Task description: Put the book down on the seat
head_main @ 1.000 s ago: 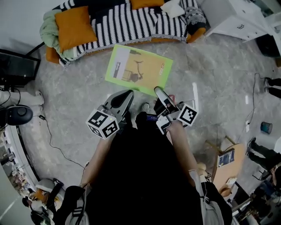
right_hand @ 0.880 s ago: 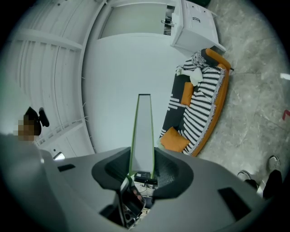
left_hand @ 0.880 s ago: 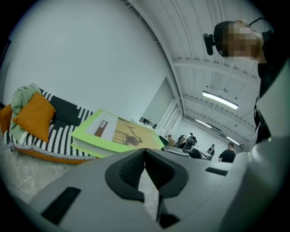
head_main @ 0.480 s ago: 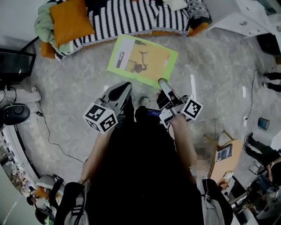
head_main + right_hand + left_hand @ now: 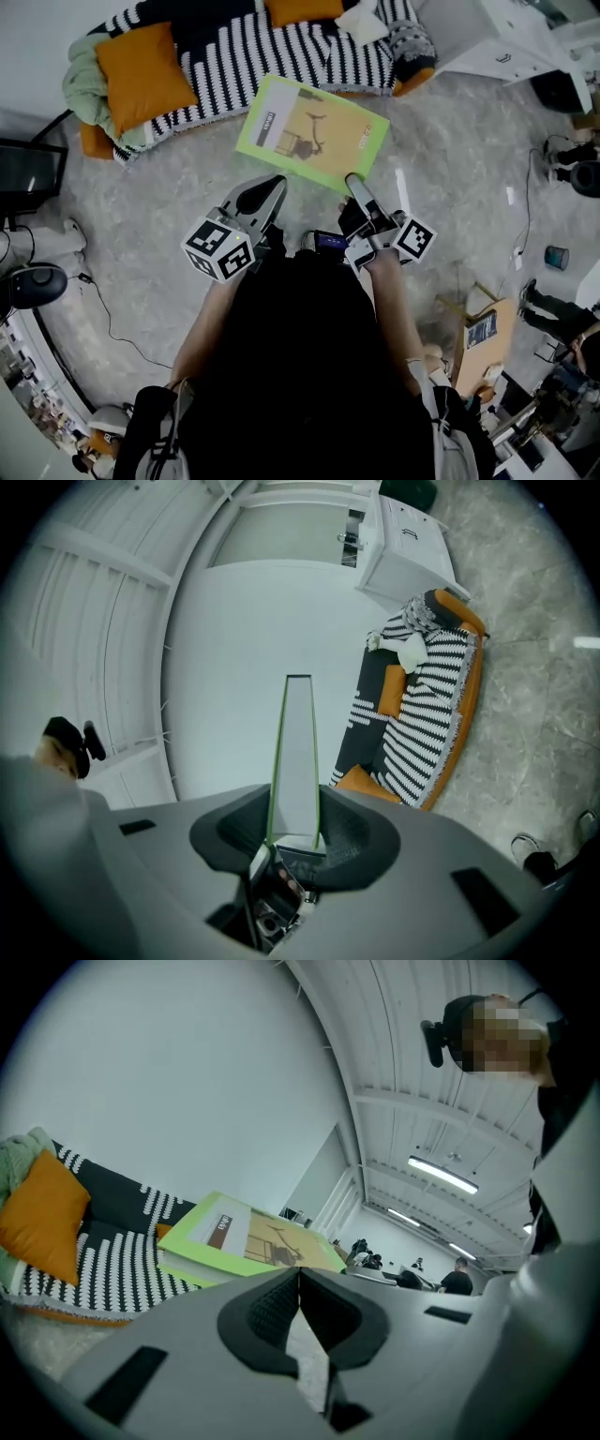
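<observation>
Green book (image 5: 312, 131) held level in the air at the striped seat (image 5: 272, 52) front edge | right gripper (image 5: 357, 185) clamped on its near edge for carrying | left gripper (image 5: 266, 194) closed, empty

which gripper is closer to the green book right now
Right. The right gripper is clamped on the near edge of the book, while the left gripper, jaws shut and empty, sits just short of that edge.

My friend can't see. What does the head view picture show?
Seen from above, the right hand-held gripper grips a green book by its edge, close to a striped sofa. The left hand-held gripper is shut and empty beside it.
</observation>
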### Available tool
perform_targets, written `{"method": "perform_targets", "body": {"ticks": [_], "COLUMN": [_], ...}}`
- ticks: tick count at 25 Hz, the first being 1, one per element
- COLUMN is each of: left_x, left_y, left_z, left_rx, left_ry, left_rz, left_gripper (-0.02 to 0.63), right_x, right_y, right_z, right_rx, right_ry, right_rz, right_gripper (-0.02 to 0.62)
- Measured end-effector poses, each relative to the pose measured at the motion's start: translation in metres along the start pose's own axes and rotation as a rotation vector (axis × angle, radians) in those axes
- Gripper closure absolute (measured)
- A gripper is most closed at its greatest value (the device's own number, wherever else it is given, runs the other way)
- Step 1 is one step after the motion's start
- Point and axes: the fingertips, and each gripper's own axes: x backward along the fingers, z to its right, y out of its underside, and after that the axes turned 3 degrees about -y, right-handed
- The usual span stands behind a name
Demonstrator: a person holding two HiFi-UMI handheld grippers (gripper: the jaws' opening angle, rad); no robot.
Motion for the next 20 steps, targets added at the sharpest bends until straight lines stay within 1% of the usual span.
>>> {"method": "perform_targets", "body": {"ticks": [3,9,15,20], "left_x": [-0.002,0.000,0.004,0.008], "left_y": [-0.014,-0.028,-0.039,-0.039], "left_z": [-0.024,-0.058,-0.086,-0.104], "left_rx": [-0.002,0.006,0.007,0.006], "left_ry": [0.027,0.046,0.067,0.062], "left_rz": [-0.002,-0.023,-0.044,-0.069], "left_gripper": [0.592,0.592,0.592,0.592], "right_x": [-0.025,-0.057,-0.080,-0.085], "right_y": [-0.002,0.001,0.002,0.000], "right_z": [0.004,0.004,0.005,0.005], "right_rx": [0.003,0.013,0.017,0.001], "right_ry": [0.014,0.036,0.058,0.071], "right_rz": [0.025,0.048,0.078,0.100], "right_gripper": [0.440,0.440,0.440,0.440]}}
